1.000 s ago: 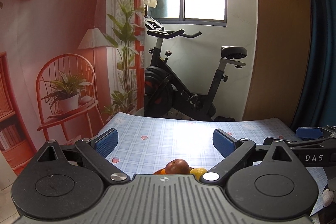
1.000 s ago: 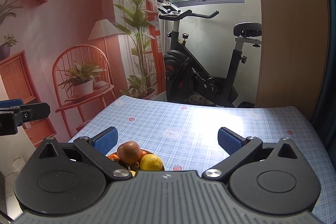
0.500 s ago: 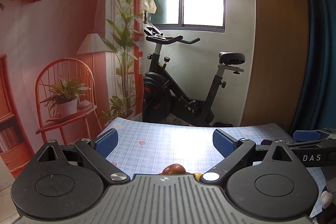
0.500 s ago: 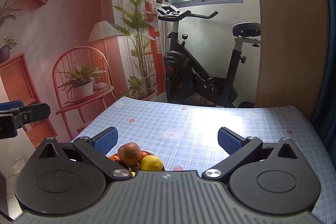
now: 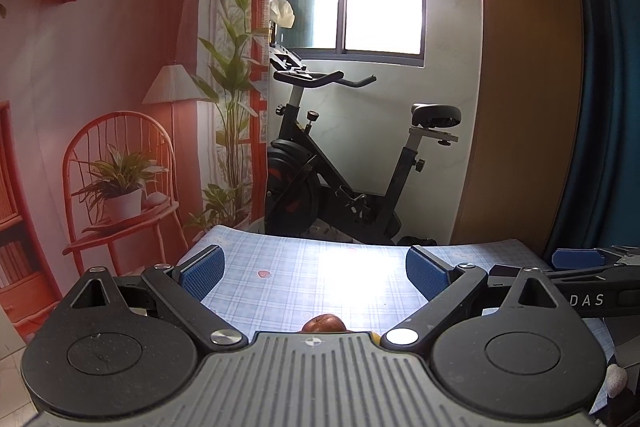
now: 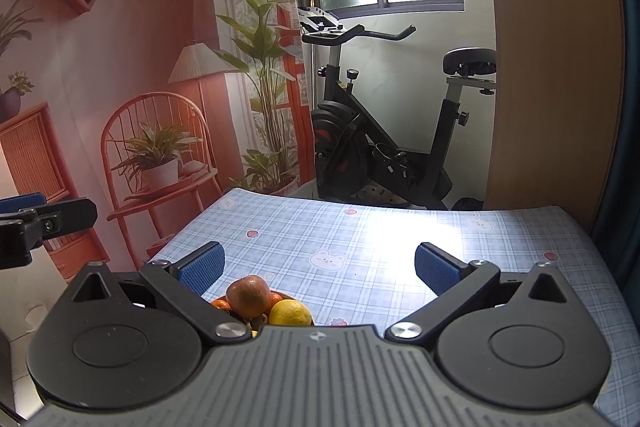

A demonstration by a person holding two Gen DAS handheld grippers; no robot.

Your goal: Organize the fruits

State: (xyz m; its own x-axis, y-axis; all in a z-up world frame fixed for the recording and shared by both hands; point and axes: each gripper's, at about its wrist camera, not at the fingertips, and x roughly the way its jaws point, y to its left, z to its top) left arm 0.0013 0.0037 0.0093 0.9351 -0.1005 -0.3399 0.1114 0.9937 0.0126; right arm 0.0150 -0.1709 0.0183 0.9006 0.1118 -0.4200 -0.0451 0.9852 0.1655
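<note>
A pile of fruit sits in a bowl on the blue checked tablecloth (image 6: 360, 239). In the right wrist view a reddish apple (image 6: 248, 295) tops the pile, with a yellow lemon (image 6: 290, 313) to its right and small oranges (image 6: 221, 304) at its left. The bowl is mostly hidden behind the gripper body. My right gripper (image 6: 318, 267) is open and holds nothing, above and just beyond the fruit. In the left wrist view only the top of the apple (image 5: 323, 323) shows. My left gripper (image 5: 313, 269) is open and holds nothing; the right gripper's arm (image 5: 580, 285) shows at that view's right edge.
An exercise bike (image 6: 384, 131) stands beyond the table's far edge, beside a wooden panel (image 6: 548, 67) and a dark blue curtain (image 5: 600, 87). A printed backdrop with a chair and plants (image 6: 160, 155) hangs at the left. The left gripper's finger (image 6: 44, 219) shows at the left edge.
The left gripper has tilted upward, so the fruit has sunk behind its body and only the apple's top shows. The right gripper has barely moved.
</note>
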